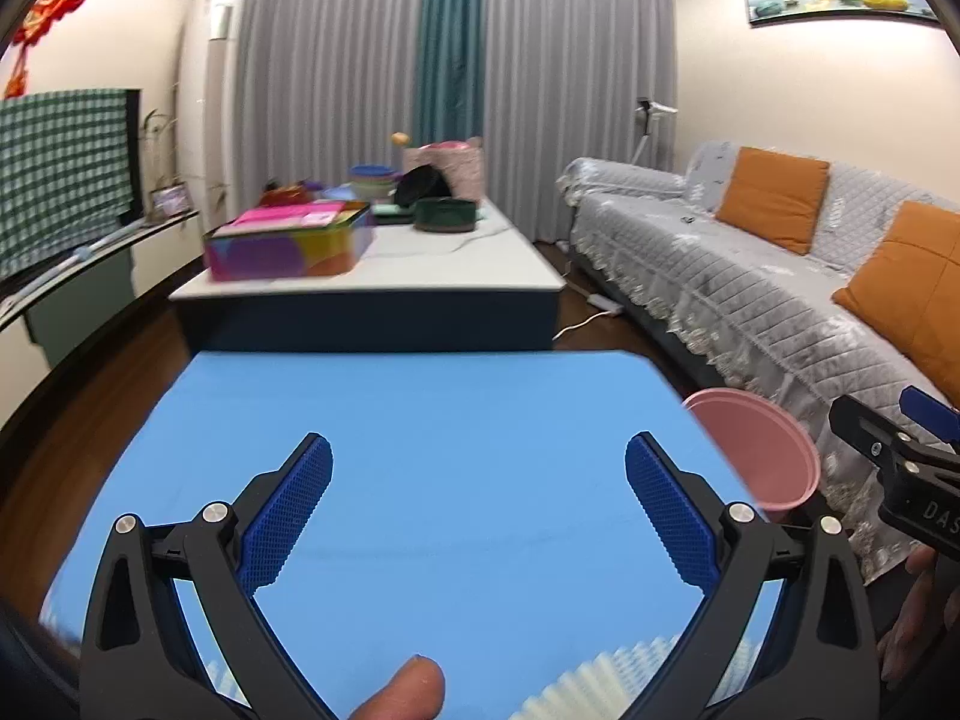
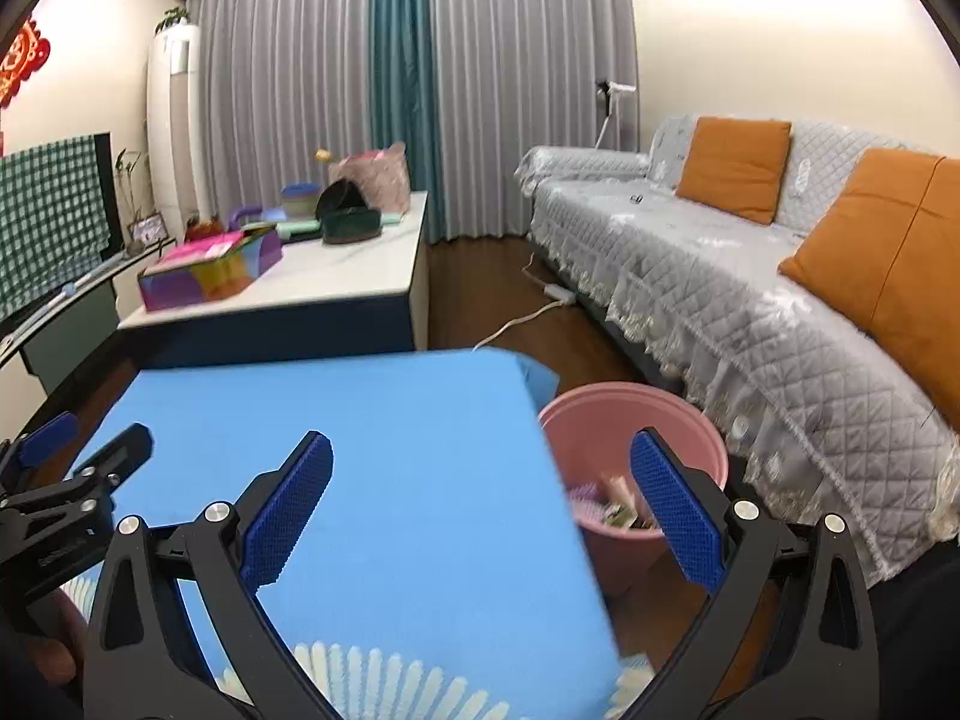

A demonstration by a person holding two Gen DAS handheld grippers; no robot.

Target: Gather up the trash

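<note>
1. Right wrist view shows the pink trash bin [image 2: 630,420] on the floor, just beside the right edge of the blue table [image 2: 360,450], with some wrappers [image 2: 618,510] already inside.
2. No trash is visible on the blue surface, so I judge the collecting is nearly finished or finished.
3. The right gripper [image 2: 480,504] has its jaws spread wide and holds nothing.
4. The left gripper [image 1: 480,504] is also wide apart and empty, above the table.
5. Left wrist view shows only the bin's rim; its contents are hidden there.
</note>
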